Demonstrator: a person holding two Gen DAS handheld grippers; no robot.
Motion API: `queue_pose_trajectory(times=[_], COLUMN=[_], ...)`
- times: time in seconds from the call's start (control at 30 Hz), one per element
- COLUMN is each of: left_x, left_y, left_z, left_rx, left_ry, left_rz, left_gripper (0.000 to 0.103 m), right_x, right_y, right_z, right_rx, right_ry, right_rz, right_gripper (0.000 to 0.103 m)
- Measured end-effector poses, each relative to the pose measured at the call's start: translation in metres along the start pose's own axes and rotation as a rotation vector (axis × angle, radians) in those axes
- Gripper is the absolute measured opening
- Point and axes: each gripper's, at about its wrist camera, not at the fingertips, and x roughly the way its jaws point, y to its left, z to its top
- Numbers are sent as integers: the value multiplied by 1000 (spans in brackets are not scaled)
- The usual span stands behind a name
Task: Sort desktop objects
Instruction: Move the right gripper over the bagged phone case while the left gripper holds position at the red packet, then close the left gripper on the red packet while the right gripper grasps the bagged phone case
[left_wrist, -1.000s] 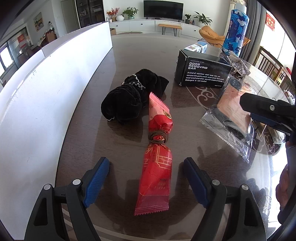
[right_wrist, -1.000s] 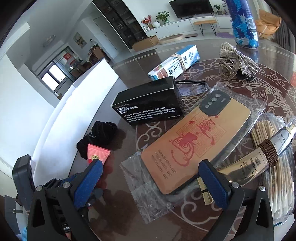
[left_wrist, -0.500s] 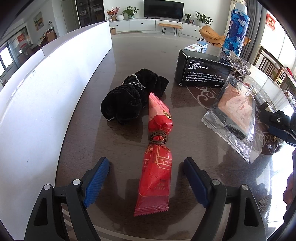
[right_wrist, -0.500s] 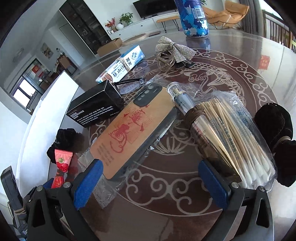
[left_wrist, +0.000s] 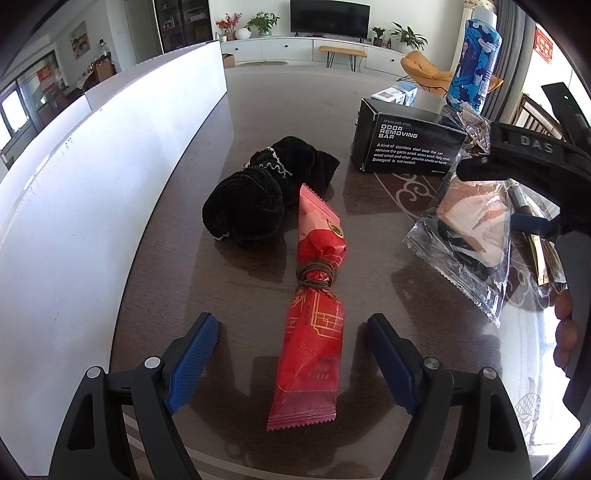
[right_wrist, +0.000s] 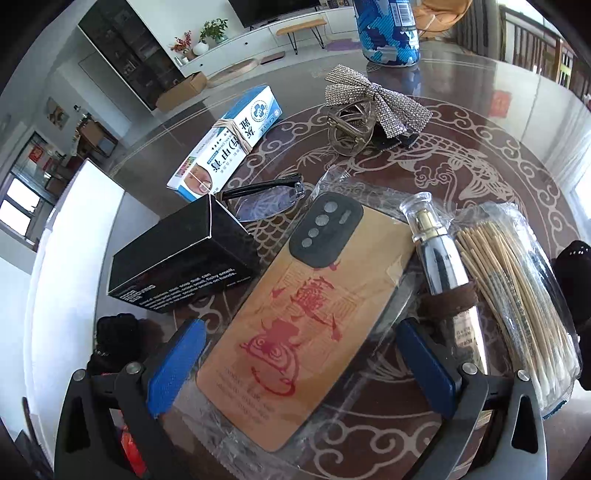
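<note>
Straddling the phone case (right_wrist: 306, 325), the right gripper's (right_wrist: 301, 363) fingers (right_wrist: 177, 365) angle steeply downward.

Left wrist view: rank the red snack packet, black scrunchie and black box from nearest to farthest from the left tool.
1. Red snack packet, between the open left tool's fingers.
2. Black scrunchie, beyond, slightly left.
3. Black box, far right.

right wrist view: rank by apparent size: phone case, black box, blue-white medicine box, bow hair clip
1. phone case, nearest the camera, which inflates it
2. black box
3. blue-white medicine box and bow hair clip: look alike, not ranked
</note>
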Motion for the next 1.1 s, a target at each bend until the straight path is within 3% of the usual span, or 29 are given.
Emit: queue_pose_trajectory(times=[0.13,0.3,0.37,0.43,0.5,0.53,0.7,0.8,0.87,0.97,1.0,1.1], left_x=[3,9,8,5,4,3,-8,-17,-22,-23,-22,-18], left_y=[2,9,11,12,14,14,-10,-30,-40,-47,-49,-46], left_z=[3,11,14,17,17,17,-2,-18,-25,-29,-28,-29], left_rx=[-6,-16,-20,-23,-29,-28,46,88,104,129,136,129], left_ry=[2,-6,-25,-47,-55,-55,-37,-27,-30,-36,-39,-33], left_rz=[2,7,8,-1,-29,-52,-150,-203,-190,-155,-153,-112], left_gripper=[91,90,78,46,28,26,25,25,26,29,36,74], right_x=[18,14,10,4,-2,-6,-33,-53,-62,-63,-63,-64], right_y=[34,30,26,21,17,15,-12,-42,-58,-66,-67,-68], right_z=[-3,-16,-24,-33,-46,-53,-97,-122,-132,-137,-137,-138], right_rx=[-103,-204,-263,-320,-392,-425,-602,-637,-640,-616,-603,-583], right_ry=[-27,-88,-116,-147,-163,-161,-138,-132,-130,-113,-111,-117], right_rz=[-230,-169,-131,-98,-55,-26,69,91,89,69,62,51], right_gripper=[103,103,101,94,92,91,90,89,90,102,103,103])
